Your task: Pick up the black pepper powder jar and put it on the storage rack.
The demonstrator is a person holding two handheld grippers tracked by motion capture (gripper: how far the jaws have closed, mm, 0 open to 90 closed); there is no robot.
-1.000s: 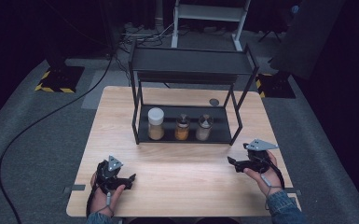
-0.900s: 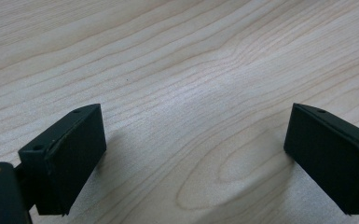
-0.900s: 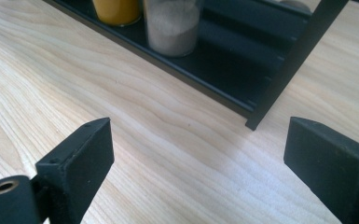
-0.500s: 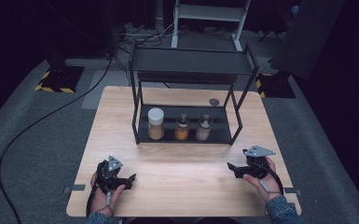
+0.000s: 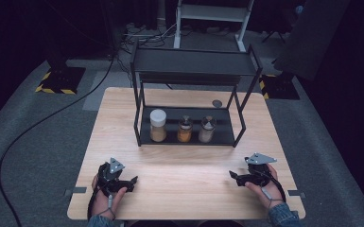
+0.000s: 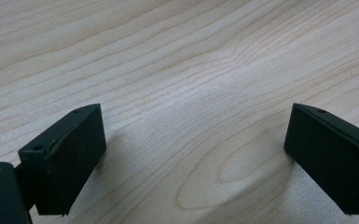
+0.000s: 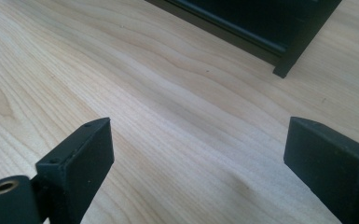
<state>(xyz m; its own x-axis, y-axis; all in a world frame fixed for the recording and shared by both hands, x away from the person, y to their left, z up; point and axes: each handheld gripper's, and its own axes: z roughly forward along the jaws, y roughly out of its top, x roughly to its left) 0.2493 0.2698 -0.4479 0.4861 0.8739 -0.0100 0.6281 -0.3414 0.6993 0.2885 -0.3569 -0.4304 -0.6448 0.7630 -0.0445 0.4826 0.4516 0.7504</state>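
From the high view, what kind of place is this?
Likely a lab or studio recording bay, not a kitchen: dark carpeted floor, hazard-striped stand bases, loose cables, and one wooden table with a black rack of jars.

No writing is showing itself to me anywhere here. The three jars (image 5: 184, 128) in the black rack (image 5: 194, 64) are too small to read any label, and the yellow-and-black striped floor markings (image 5: 52, 88) are carrying no words or numbers.
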